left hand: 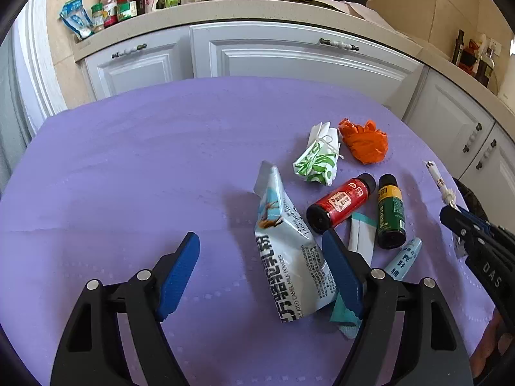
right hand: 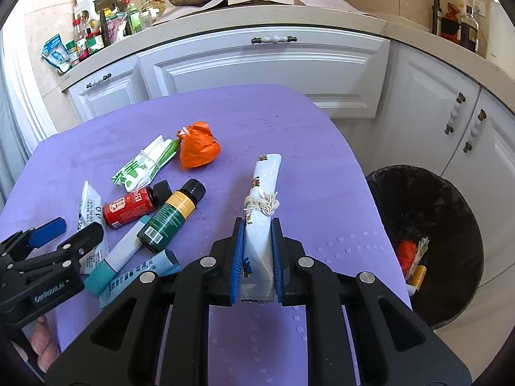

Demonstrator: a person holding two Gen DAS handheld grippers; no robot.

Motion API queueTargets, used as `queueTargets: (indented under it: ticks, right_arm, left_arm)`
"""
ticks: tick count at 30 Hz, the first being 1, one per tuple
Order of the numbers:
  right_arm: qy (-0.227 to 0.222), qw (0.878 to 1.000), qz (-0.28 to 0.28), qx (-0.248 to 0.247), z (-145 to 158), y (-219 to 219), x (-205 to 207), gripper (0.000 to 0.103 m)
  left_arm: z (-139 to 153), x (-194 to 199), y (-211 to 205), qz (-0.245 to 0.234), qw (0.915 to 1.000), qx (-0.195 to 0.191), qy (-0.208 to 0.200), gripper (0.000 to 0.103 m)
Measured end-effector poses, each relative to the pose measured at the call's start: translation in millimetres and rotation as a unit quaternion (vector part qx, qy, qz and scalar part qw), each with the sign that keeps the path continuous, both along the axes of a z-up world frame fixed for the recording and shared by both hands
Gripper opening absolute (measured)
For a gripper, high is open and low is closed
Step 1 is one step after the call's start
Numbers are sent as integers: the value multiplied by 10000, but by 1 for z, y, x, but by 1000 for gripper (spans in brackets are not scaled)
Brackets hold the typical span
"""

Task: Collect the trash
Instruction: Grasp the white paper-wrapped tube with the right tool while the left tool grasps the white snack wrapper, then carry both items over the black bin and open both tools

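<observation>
You have bright, even daylight in both views, strongest from the left, where the white door frame (left hand: 35, 64) washes out. Shadows on the purple tabletop (left hand: 128, 160) are soft and short. The red bottle (left hand: 341, 202) carries a small glare streak. Focus is crisp throughout, with no motion blur. Fisheye distortion bows the cabinets (right hand: 264, 64) and blackens every corner.

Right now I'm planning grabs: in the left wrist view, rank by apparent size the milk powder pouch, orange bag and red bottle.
1. milk powder pouch, though nearest the camera
2. orange bag and red bottle: too alike to rank.
</observation>
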State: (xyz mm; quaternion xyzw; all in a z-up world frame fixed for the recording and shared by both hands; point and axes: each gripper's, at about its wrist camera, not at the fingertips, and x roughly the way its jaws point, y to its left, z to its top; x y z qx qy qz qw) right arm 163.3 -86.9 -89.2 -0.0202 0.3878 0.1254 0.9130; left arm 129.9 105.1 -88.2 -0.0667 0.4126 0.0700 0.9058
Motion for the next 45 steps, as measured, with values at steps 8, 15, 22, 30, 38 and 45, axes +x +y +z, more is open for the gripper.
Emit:
queueTargets:
  ticks: [8, 15, 22, 30, 38, 45]
  right_arm:
    - [18, 10000, 10, 62, -1, -4, -1, 16]
    - [13, 10000, 15, 75, 0, -4, -2, 16]
    - [-5, 10000, 15, 81, 1, -2, -4, 16]
    - [-143, 9998, 17, 156, 8, -1, -13, 16]
    - [-351, 9991, -53, 232, 19, -8, -23, 16]
    - [-574, 9976, -280, 259, 32, -26, -33, 16]
  left_arm:
    - [2, -4, -6, -321, 9994, -141, -71, 48]
    - [1, -6, -4, -394, 9988, -282, -121, 39]
    - [7, -12, 4, -332, 9991, -177, -201, 35]
    - [17, -19, 15, -152, 9992, -144, -343, 35]
    - [30, -25, 14, -85, 9986, -72, -519, 34]
    - [46, -27, -4, -304, 9966, -29, -759, 34]
